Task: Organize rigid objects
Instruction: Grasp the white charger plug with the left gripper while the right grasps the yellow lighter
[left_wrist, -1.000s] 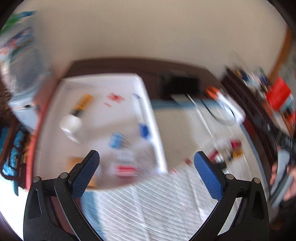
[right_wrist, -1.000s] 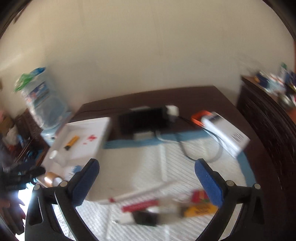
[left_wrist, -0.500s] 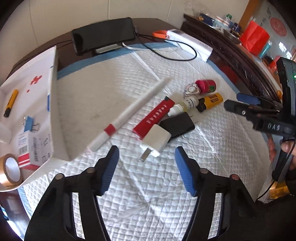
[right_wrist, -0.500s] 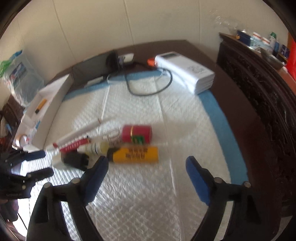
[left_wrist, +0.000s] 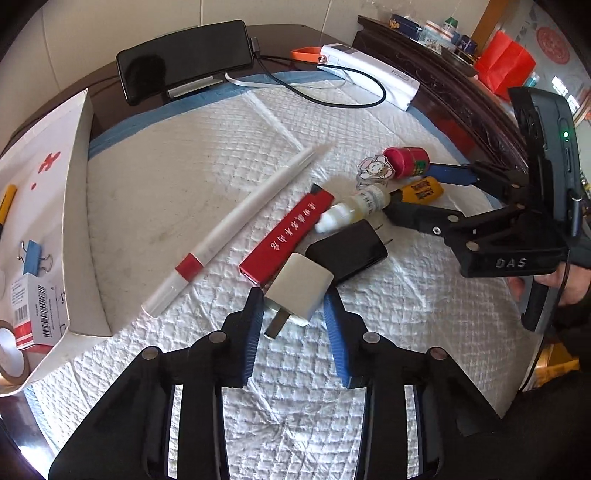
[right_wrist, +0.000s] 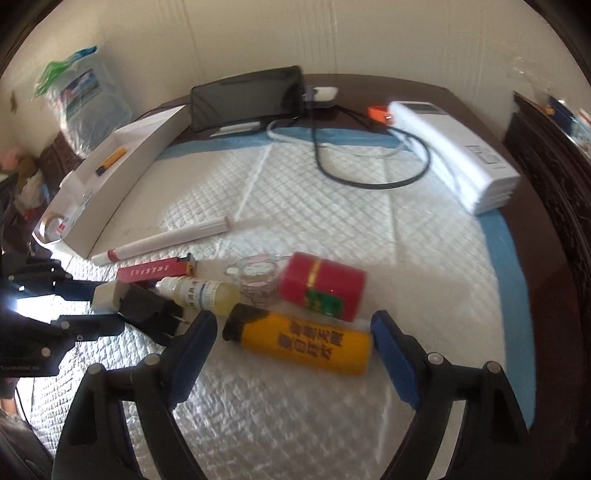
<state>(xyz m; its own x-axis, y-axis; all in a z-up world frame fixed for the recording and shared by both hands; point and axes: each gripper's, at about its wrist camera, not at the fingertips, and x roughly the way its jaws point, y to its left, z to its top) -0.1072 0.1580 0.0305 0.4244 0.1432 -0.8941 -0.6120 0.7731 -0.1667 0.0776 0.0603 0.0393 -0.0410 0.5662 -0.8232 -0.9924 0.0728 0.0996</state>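
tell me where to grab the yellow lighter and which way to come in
Grip the yellow lighter across its narrow body near mid-length, coming down from above. It lies flat on the quilted pad, long axis running between the open right gripper fingers, so turn the wrist a quarter turn first. The red canister sits just behind it; stay clear of it.

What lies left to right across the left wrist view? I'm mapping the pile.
White box → white pen → red lighter → dropper bottle → yellow lighter → right gripper.
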